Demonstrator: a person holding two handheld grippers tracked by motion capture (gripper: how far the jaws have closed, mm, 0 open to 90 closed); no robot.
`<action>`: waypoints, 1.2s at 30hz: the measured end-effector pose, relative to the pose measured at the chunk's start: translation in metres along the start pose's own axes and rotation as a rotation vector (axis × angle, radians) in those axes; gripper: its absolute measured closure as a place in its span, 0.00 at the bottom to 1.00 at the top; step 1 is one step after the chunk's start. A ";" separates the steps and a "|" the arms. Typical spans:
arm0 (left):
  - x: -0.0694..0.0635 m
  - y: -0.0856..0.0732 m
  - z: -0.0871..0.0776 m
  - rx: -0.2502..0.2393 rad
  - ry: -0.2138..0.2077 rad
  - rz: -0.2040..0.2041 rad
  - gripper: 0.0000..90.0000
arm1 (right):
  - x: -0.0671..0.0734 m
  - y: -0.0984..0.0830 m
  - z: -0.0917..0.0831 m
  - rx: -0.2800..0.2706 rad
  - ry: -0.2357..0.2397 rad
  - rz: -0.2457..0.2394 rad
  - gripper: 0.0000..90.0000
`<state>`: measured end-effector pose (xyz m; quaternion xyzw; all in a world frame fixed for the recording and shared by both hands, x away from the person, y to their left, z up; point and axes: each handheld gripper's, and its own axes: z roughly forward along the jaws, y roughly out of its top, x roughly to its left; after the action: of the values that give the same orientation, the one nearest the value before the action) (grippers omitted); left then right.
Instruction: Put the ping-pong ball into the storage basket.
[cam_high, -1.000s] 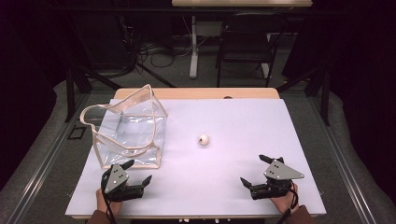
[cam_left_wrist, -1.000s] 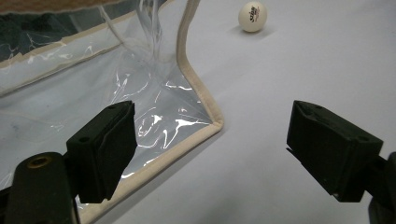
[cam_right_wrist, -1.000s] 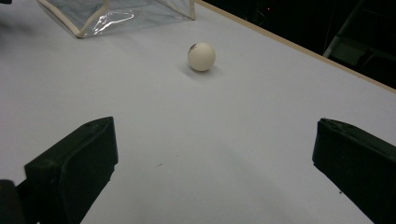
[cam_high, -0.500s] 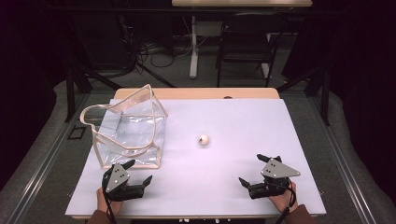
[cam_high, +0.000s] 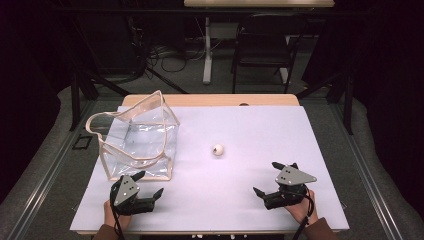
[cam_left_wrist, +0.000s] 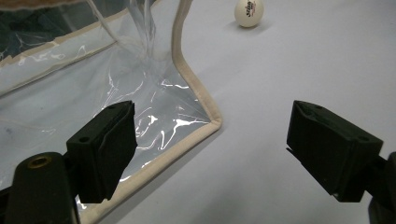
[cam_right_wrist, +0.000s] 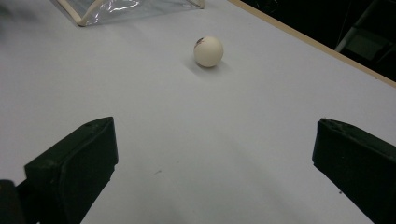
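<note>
- While both hover low over the surface (cam_high: 260, 125), the left gripper (cam_high: 149, 189) and right gripper (cam_high: 272, 181) hold their jaws wide apart, gripping nothing.
- One white ball (cam_high: 218, 149) lies mid-surface, well ahead of the right gripper, path clear.
- One clear bag (cam_high: 137, 142) stands just beyond the left gripper, its corner (cam_left_wrist: 212, 122) between the jaws' line.

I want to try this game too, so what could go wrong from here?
The ping-pong ball sits loose on the smooth table, so a nudge from the open right gripper could roll it off. The clear plastic bag looks floppy; the open left gripper might push it closed or tip it.
</note>
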<state>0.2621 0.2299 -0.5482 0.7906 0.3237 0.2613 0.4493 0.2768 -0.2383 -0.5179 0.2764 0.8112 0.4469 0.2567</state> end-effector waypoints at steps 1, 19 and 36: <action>0.000 0.000 0.000 0.000 -0.001 -0.001 0.18 | 0.000 0.001 0.000 0.002 0.000 -0.003 0.00; 0.000 0.000 0.003 0.013 -0.016 0.006 0.18 | -0.005 0.018 0.022 0.059 0.043 -0.010 0.00; 0.000 0.001 0.004 0.021 -0.020 0.022 0.18 | -0.011 0.032 0.044 0.081 0.075 -0.019 0.00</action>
<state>0.2648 0.2277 -0.5491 0.8013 0.3132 0.2549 0.4415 0.3207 -0.2060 -0.5093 0.2621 0.8402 0.4212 0.2189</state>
